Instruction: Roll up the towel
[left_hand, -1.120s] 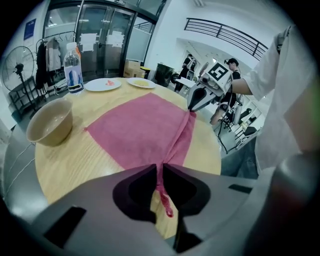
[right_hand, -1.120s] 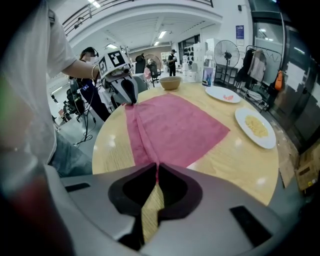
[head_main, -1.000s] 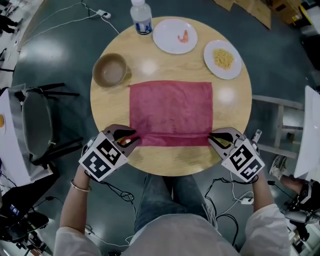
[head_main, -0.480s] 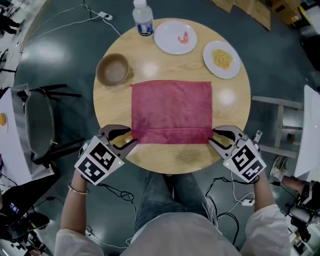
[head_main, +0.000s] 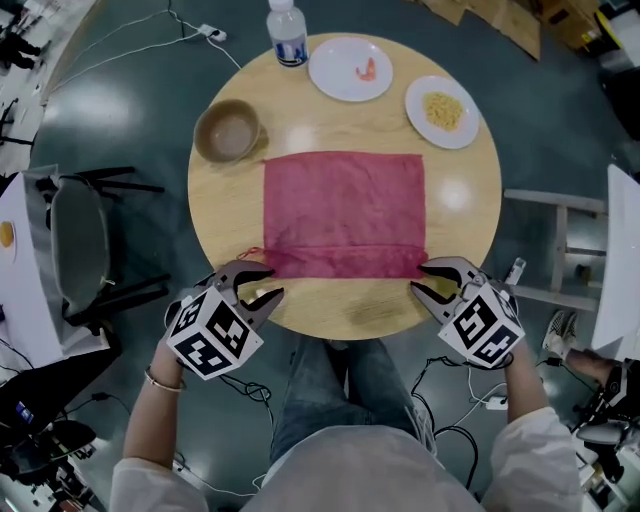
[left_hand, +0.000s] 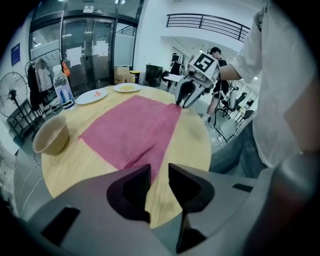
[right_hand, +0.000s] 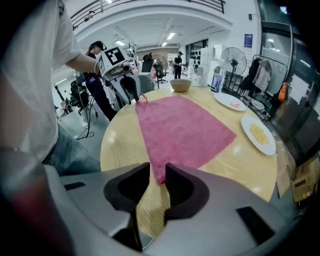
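A red towel (head_main: 343, 205) lies flat on the round wooden table (head_main: 465, 225), its near edge folded over into a narrow strip (head_main: 345, 262). My left gripper (head_main: 275, 281) hovers just off the strip's left corner. Its jaws have just narrowed a little, and it is open with a small gap and nothing between the pads. My right gripper (head_main: 415, 277) sits by the strip's right corner. Its jaws have just been opening and do not press the cloth. In the left gripper view the towel (left_hand: 140, 130) runs away from my left gripper (left_hand: 159, 172). The right gripper view has the corner (right_hand: 161, 176) showing past my right gripper (right_hand: 157, 172).
At the table's far side stand a brown bowl (head_main: 228, 130), a water bottle (head_main: 287, 30), a plate with a shrimp (head_main: 350, 68) and a plate of yellow food (head_main: 443, 110). A chair (head_main: 75, 240) is left of the table, a stool (head_main: 560, 250) right.
Both grippers let go of the towel's folded near edge and drew back toward the table's near rim. The fold stays lying on the towel. The left gripper has rolled.
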